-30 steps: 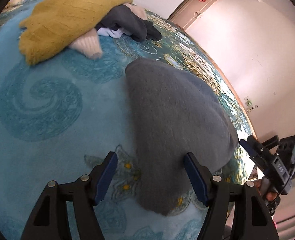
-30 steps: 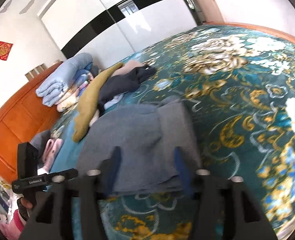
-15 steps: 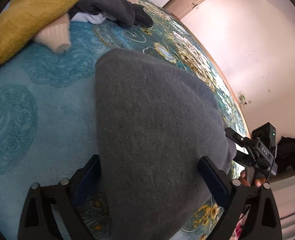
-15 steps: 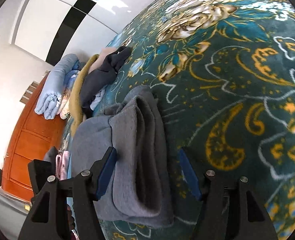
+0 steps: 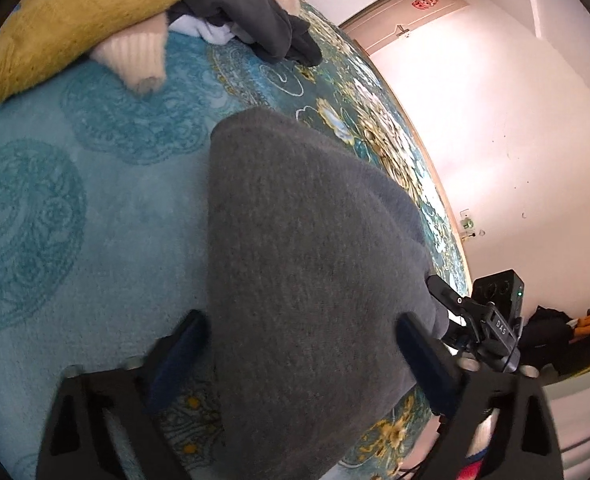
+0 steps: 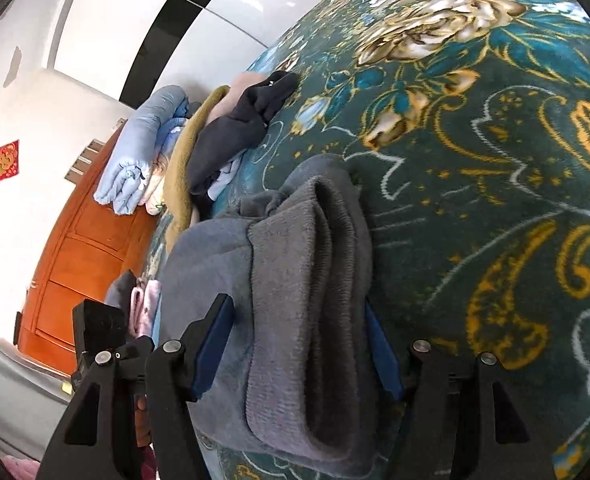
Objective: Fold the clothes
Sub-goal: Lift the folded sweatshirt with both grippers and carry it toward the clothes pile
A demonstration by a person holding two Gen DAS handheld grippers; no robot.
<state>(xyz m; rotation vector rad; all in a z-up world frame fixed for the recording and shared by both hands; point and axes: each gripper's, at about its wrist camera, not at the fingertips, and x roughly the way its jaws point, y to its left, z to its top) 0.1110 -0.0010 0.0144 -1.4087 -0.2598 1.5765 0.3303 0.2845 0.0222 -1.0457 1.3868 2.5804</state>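
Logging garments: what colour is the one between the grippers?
Grey, plain with no pattern; clearest in the left wrist view.

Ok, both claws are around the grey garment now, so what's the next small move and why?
Probably close both claws on the grey garment. The left claw and right claw each straddle it with fingers open, nothing pinched. In the right view the fold's layered edges lie between the fingers, so gripping there should take the whole stack together.

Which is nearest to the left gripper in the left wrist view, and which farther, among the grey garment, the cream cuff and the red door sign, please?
1. Grey garment: between the left gripper's fingers.
2. Cream cuff: upper left, under the yellow sweater.
3. Red door sign: top right, beyond the bed.
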